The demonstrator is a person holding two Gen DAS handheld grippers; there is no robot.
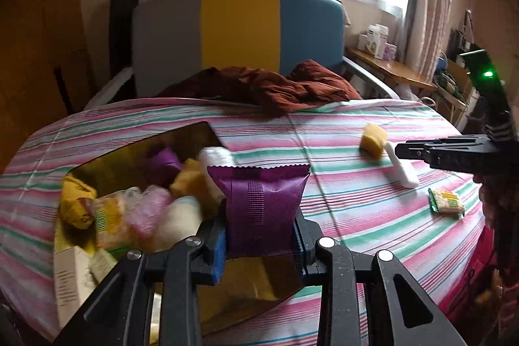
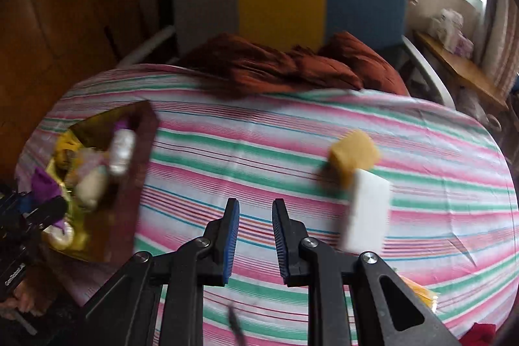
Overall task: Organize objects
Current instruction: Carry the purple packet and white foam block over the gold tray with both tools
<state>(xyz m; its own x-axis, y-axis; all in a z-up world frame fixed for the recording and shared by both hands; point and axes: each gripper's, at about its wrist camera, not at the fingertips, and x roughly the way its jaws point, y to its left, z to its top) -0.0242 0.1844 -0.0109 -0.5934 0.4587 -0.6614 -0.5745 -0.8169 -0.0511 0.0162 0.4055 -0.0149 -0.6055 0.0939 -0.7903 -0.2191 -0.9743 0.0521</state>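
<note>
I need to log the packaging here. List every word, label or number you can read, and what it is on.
No text can be read with confidence.
White carton in the box: lines of small print, too small to read.
Green-edged packet on the striped sheet: printing too small and blurred.
Yellow packet in the box: a printed mark, blurred.
Left gripper's body, seen by the right wrist camera: white lettering, unreadable.
Purple packet: no print visible.

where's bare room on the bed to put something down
The striped sheet is bare in the middle, between the box and the yellow sponge, up to the brown blanket. The box is packed full. The right side is dotted with the sponge, white block and green packet.
</note>
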